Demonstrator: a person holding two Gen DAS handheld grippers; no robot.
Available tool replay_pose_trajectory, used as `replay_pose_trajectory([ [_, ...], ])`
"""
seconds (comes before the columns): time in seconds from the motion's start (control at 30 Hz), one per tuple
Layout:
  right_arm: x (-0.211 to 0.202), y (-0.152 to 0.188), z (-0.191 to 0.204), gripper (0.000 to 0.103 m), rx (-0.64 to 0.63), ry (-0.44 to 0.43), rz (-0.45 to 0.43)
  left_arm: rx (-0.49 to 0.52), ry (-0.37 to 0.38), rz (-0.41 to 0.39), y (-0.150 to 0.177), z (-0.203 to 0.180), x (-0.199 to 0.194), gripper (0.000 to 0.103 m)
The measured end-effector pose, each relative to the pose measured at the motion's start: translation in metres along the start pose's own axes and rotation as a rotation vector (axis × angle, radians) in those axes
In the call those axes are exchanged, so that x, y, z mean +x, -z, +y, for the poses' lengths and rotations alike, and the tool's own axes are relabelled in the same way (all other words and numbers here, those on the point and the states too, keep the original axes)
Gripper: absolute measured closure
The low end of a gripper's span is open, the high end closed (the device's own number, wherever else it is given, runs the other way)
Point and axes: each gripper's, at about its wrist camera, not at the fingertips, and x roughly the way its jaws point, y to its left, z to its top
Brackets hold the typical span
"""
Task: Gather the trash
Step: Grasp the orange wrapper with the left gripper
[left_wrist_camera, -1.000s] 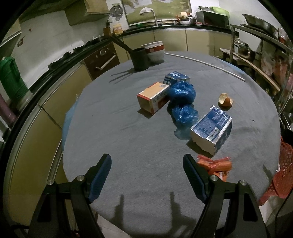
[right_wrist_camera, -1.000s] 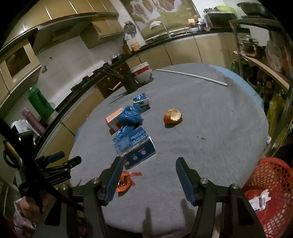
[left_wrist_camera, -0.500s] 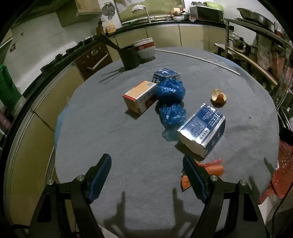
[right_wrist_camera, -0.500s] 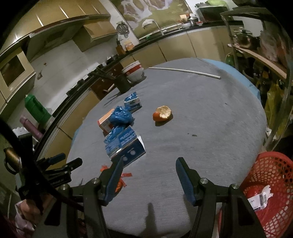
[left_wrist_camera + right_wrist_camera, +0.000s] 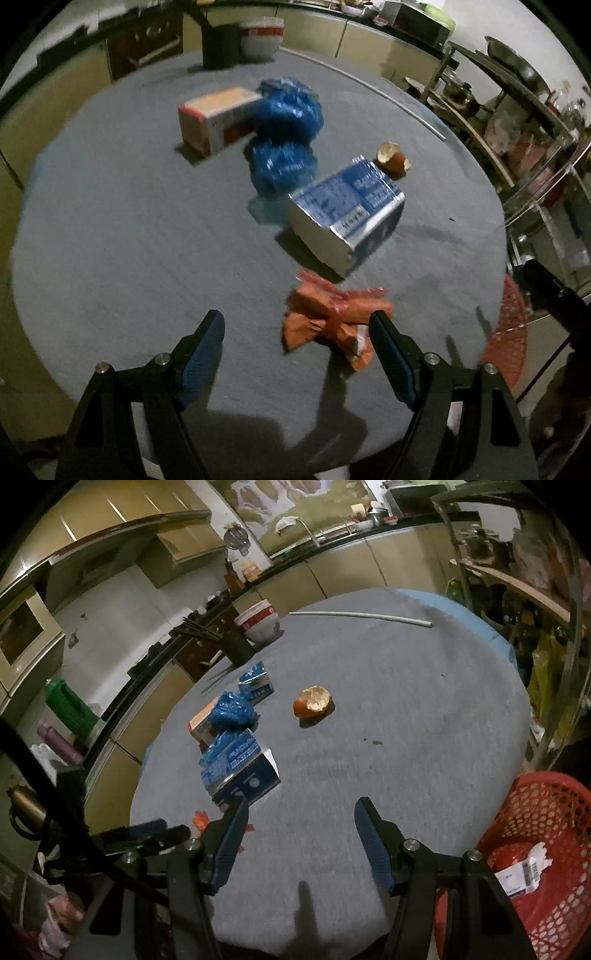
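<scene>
— How much trash lay on the table [image 5: 424,738]?

— I counted six pieces. One crumpled orange wrapper [image 5: 328,325] sat at the near edge. Behind it lay one large blue carton [image 5: 345,214] on its side, two bunched blue plastic bags [image 5: 286,133] touching each other, one orange-and-white box [image 5: 214,118] beside them, and one small blue carton [image 5: 256,683] farther back. One piece of orange peel [image 5: 314,701] lay apart on the cloth.

— And your claws?

— My left gripper [image 5: 295,339] was spread wide, empty, with the wrapper just ahead of its right finger. My right gripper [image 5: 299,830] was also parted and held nothing, over bare cloth.

— The basket?

— One red basket [image 5: 546,805] stood past the table's edge on my right, with a red packet and a labelled scrap inside.
</scene>
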Motion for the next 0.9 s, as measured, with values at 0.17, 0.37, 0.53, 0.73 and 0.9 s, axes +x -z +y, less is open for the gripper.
replay_pose_trajectory([
  [0.17, 0.000, 0.002, 0.003, 0.039, 0.002, -0.006, 0.001, -0.034, 0.065, 0.009, -0.003, -0.006, 0.006, 0.022],
  [0.37, -0.004, 0.002, 0.015, 0.039, -0.016, -0.001, -0.007, 0.014, 0.079, 0.000, -0.002, -0.019, 0.022, 0.030],
  [0.53, 0.000, -0.001, 0.028, 0.039, -0.032, -0.011, 0.007, 0.006, 0.077, -0.028, 0.001, -0.008, 0.024, 0.041],
  [0.73, 0.021, -0.012, 0.047, 0.039, 0.012, -0.099, 0.074, 0.005, 0.047, -0.084, 0.004, 0.012, 0.004, 0.093],
  [0.9, 0.057, -0.030, 0.072, 0.039, 0.063, -0.116, 0.136, -0.059, 0.033, -0.082, 0.009, 0.041, -0.001, 0.093],
])
